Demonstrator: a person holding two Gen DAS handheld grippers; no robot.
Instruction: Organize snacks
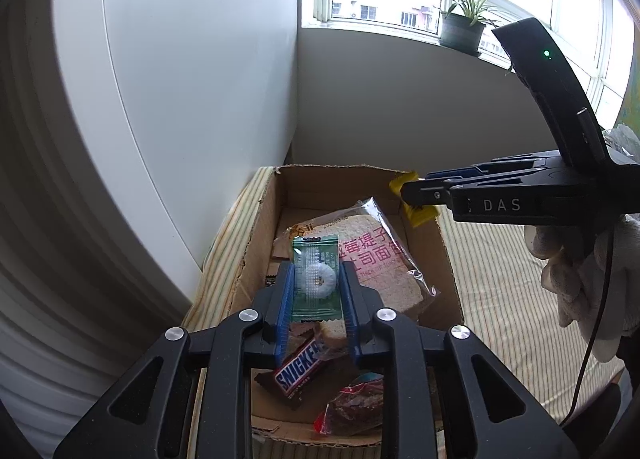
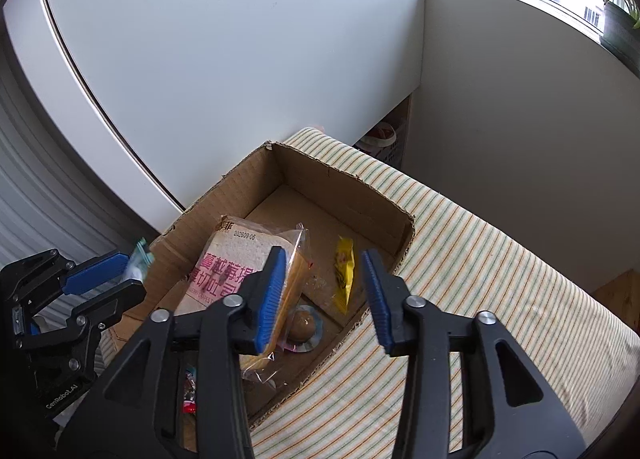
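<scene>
Left wrist view: left gripper (image 1: 316, 291) fingers pinch a green candy packet (image 1: 316, 279) above the cardboard box (image 1: 276, 195). Right gripper (image 2: 326, 299) fingers are spread with nothing between them, above a yellow packet (image 2: 345, 279) lying in the box.

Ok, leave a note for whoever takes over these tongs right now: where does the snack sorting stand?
Left tongs: shut on the green mint packet, held up at the cardboard box's edge.
Right tongs: open, empty, over the yellow packet, which appears to lie in the box.
Done: sliced bread packet, Snickers bar and yellow packet are in the box.
Left: drop the mint in; no snacks outside the box are in view.
</scene>
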